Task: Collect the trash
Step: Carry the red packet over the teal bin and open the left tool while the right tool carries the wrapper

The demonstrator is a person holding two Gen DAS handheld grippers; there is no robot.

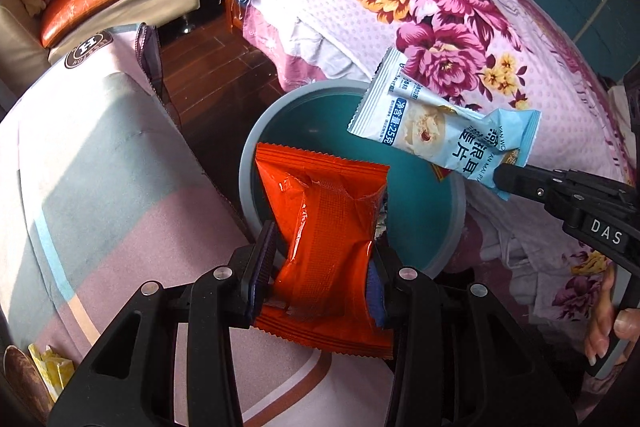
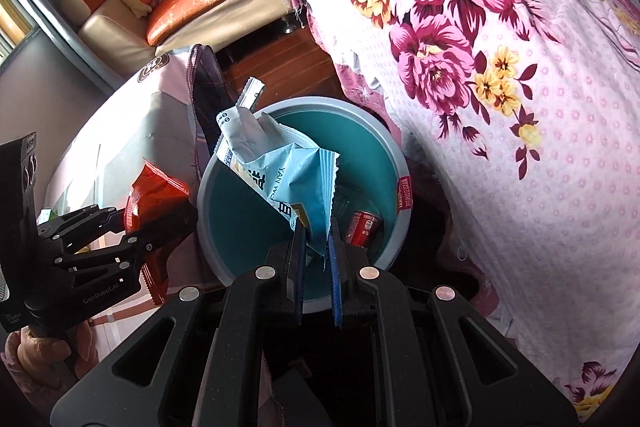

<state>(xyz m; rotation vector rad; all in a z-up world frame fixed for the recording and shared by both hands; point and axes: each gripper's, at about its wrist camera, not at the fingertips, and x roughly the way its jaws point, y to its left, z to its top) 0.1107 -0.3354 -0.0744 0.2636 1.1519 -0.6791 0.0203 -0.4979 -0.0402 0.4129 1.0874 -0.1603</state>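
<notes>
Wrappers are held over the teal bin (image 1: 256, 131): an orange packet (image 1: 324, 247) is clamped by the left gripper (image 1: 320, 267), a pale blue wrapper (image 2: 288, 167) by the right gripper (image 2: 316, 259).

Left gripper (image 1: 320, 259): black plastic linkage arms, silver round pivot screws, blue pads on fingers (image 1: 262, 259). Right gripper (image 2: 316, 259): same build (white "DAS" lettering on its side)

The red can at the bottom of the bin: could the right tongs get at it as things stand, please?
Probably not yet. The right tongs are shut on the pale blue wrapper, which hangs over the bin and the red can. They would need to drop it first.
</notes>
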